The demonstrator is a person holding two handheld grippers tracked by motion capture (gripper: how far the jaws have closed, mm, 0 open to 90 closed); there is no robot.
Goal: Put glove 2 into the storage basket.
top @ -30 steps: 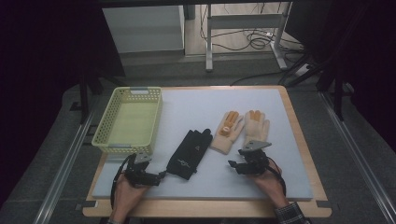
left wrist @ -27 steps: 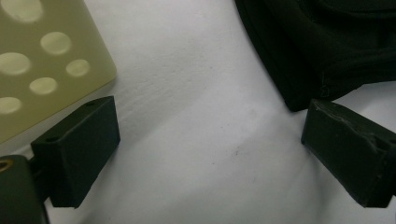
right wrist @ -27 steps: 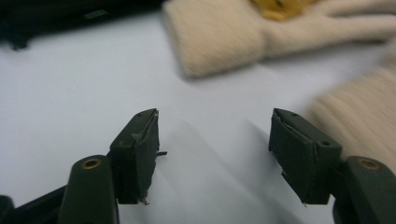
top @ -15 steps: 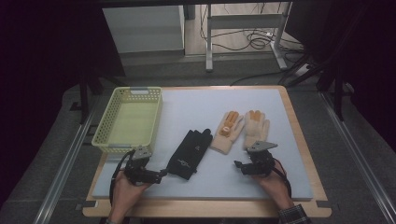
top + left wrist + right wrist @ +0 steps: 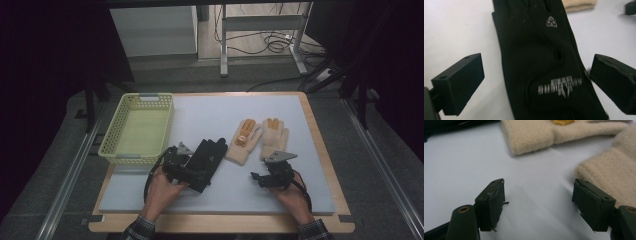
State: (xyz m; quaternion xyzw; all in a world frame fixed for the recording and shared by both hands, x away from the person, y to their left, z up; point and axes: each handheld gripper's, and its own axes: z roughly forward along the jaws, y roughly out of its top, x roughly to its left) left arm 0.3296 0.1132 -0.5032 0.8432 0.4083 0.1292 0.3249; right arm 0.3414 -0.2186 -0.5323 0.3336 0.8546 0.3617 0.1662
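The left gripper [image 5: 536, 82] hangs wide open over the black glove [image 5: 541, 62], its jaws either side of the cuff end and clear of the fabric. The glove lies flat on the desk [image 5: 200, 117], just beside the yellow basket [image 5: 137, 127]. The right gripper [image 5: 537, 202], jaws having just spread with nothing between them, sits just beside a beige glove [image 5: 614, 177].

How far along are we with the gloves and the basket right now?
Nothing is done yet: the yellow plastic basket holds nothing. In hand: the left gripper hovers, jaws open, over the black fabric glove. The right gripper is open beside the two beige knitted gloves. All three gloves lie on the mat.
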